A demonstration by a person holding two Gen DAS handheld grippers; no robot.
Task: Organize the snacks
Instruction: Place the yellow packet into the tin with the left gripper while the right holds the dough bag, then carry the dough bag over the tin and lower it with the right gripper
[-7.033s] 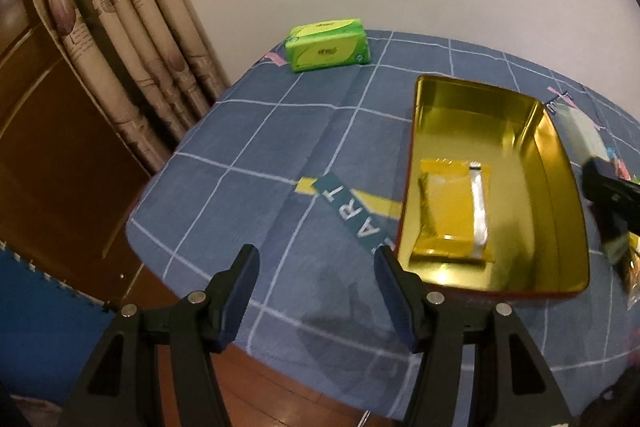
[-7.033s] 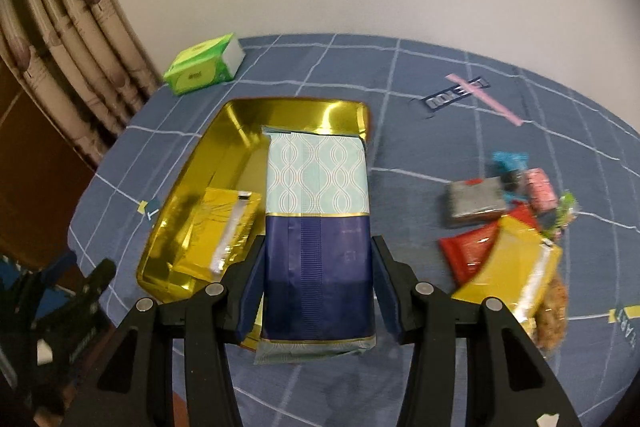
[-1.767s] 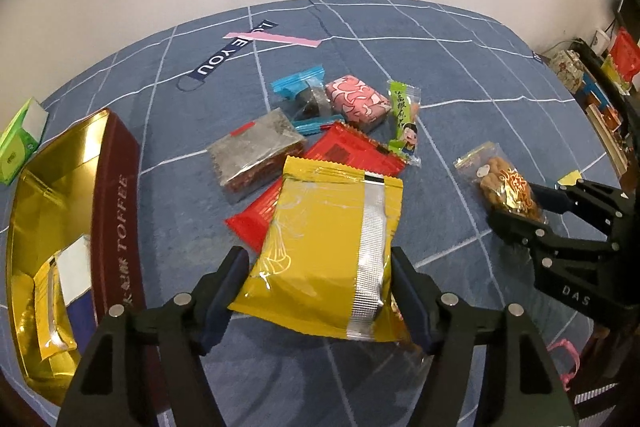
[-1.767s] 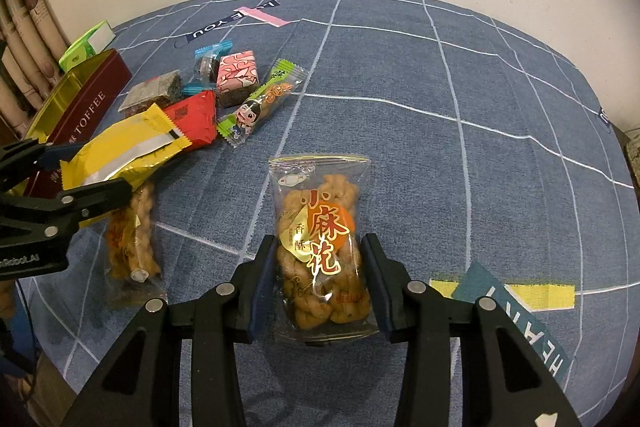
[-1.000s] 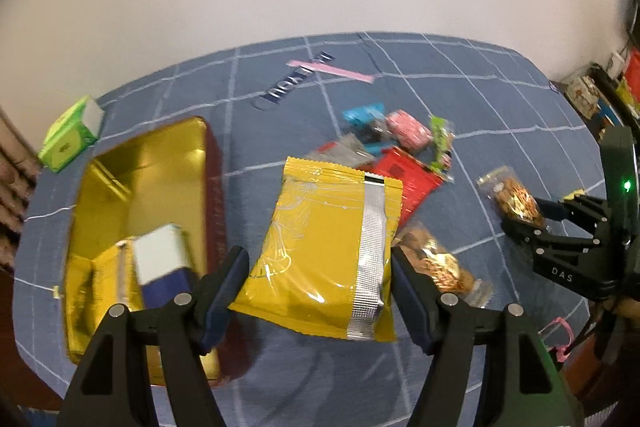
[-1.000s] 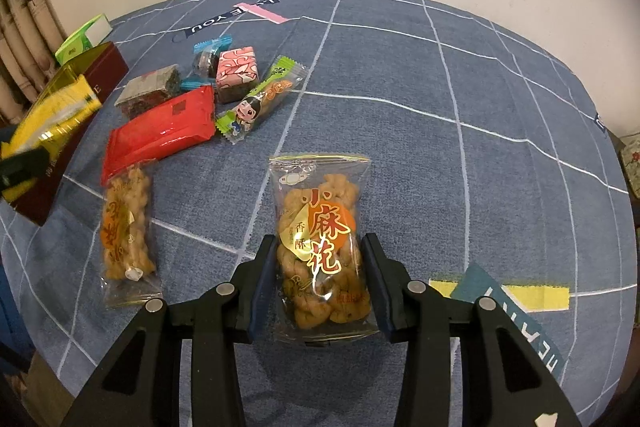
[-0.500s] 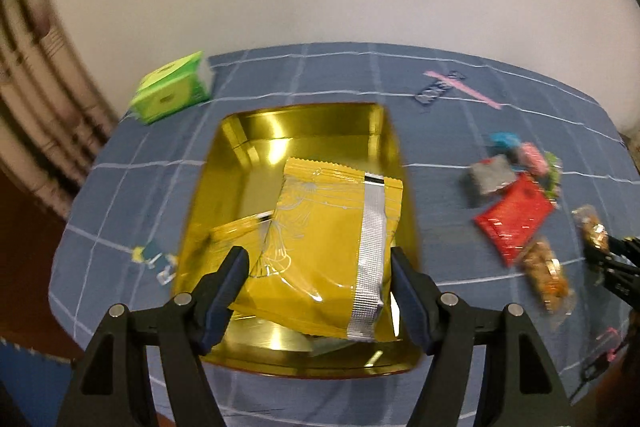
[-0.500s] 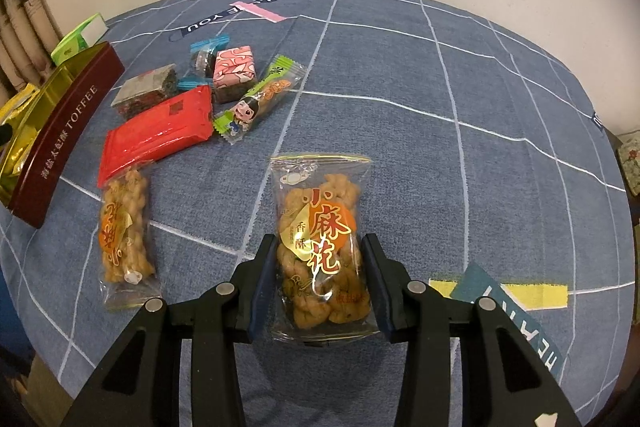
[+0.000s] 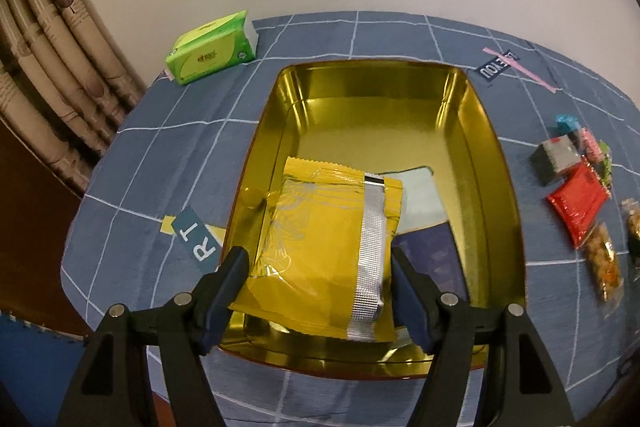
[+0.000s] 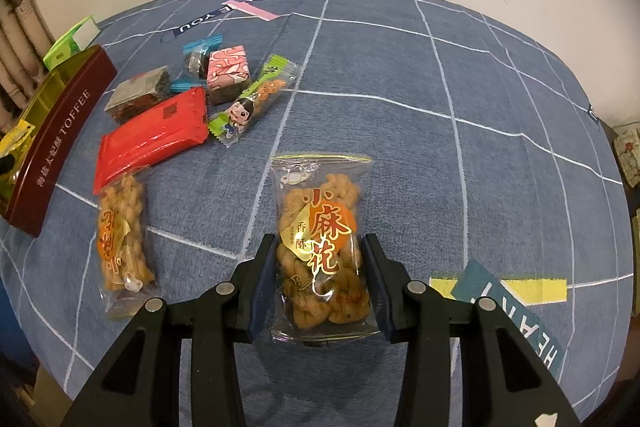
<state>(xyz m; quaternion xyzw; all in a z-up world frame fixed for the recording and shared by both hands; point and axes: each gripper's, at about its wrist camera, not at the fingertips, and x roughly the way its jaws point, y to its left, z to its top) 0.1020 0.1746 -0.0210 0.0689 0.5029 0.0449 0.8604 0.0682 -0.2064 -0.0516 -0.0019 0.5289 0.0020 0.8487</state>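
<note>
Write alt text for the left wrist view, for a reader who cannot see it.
The left tool grips a yellow foil snack packet with a silver seam above an open gold rectangular tin that already holds a blue and pale-teal packet. The tin sits on a blue checked tablecloth, with a green tissue pack behind and loose snacks to the right.

The tin (image 9: 496, 163) is shiny gold metal inside. The yellow bag (image 9: 324, 247) is glossy foil with a silver strip. The twist snack bag (image 10: 320, 243) is clear, shiny plastic. The blue cloth (image 10: 400, 87) looks soft and matt.
</note>
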